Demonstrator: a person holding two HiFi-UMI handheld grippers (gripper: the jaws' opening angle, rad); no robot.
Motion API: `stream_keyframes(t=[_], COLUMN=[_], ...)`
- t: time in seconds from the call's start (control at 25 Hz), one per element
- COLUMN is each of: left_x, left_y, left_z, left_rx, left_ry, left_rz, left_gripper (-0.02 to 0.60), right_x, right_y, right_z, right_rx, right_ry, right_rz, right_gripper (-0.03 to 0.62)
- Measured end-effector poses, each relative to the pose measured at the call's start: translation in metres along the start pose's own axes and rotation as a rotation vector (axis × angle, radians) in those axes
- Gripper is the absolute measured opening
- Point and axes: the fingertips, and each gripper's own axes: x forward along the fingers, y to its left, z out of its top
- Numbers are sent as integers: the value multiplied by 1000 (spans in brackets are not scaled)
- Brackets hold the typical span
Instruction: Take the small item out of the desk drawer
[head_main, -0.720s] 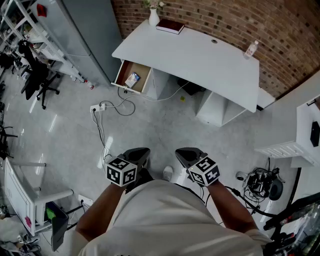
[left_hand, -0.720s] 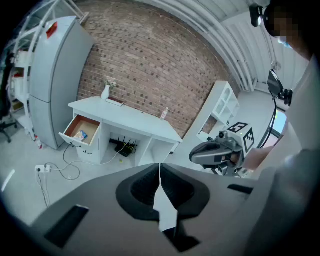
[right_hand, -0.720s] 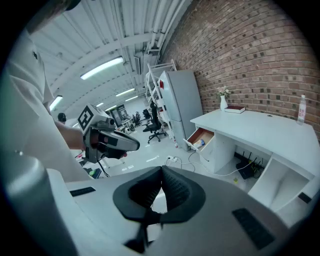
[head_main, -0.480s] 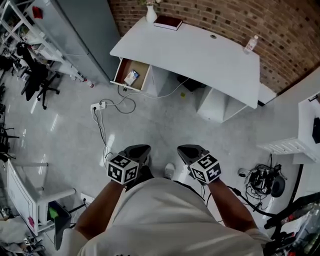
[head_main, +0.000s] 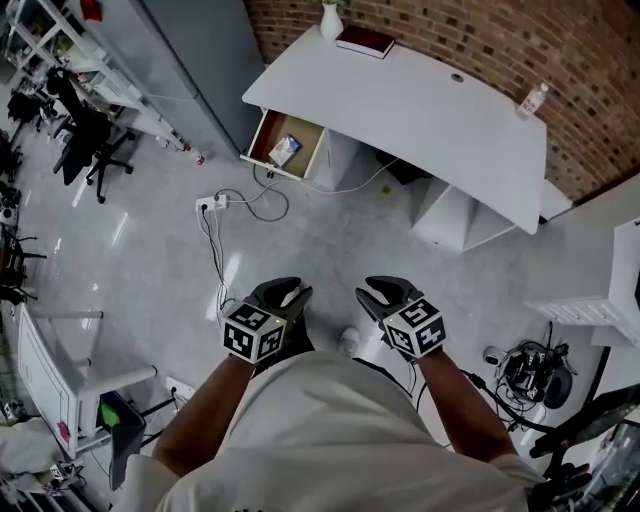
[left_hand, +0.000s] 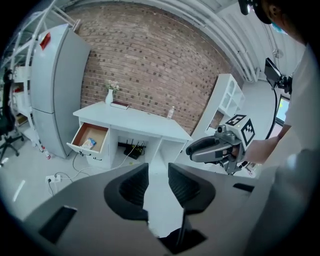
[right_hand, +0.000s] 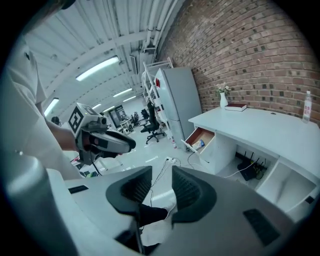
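Observation:
The white desk (head_main: 420, 100) stands far ahead against the brick wall. Its left drawer (head_main: 288, 147) is pulled out, and a small blue-and-white item (head_main: 284, 150) lies inside. Both grippers hang close in front of my body, far from the desk. My left gripper (head_main: 288, 292) is open with a narrow gap and nothing between its jaws. My right gripper (head_main: 385, 290) is likewise open and empty. In the left gripper view the drawer (left_hand: 91, 138) sits beyond the left gripper (left_hand: 158, 176). The right gripper view shows the drawer (right_hand: 199, 137) past the right gripper (right_hand: 161, 182).
A power strip with cables (head_main: 212, 204) lies on the floor before the drawer. A grey cabinet (head_main: 190, 60) stands left of the desk, office chairs (head_main: 85, 135) further left. A vase (head_main: 331, 20), book (head_main: 365, 40) and bottle (head_main: 533, 98) sit on the desk. Cables and gear (head_main: 525, 370) lie at right.
In the head view the desk and open drawer have shifted to the right. Both grippers stay held close before the body, slightly lower in the picture.

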Motion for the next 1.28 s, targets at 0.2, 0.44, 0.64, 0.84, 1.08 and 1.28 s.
stream_keyframes(t=[0.2,0.44,0.64,0.84,1.08,1.28], left_x=[6,8,0,3,33,79], left_y=[59,151,242,315,364,389], left_z=[20,59,78,90,102,116], left_rx=[-20,-22,19,20,-9,-43], left_ry=[-3,1,20,41,62,100], left_rz=[-25,-66,-77,-100,-101,-93], left_gripper=[140,141,141,141,141,161], right_x=[49,118,192,264,310,330], right_y=[-12,-27,-28,-30,-55,-104], right_z=[34,91,140,181,208,218], right_rx=[6,15,19,1,17,59], right_ry=[32,58,57,79,115,128], right_rz=[-23,-67,-108,-138,-131,-106], right_gripper=[163,101,40,35,35,35])
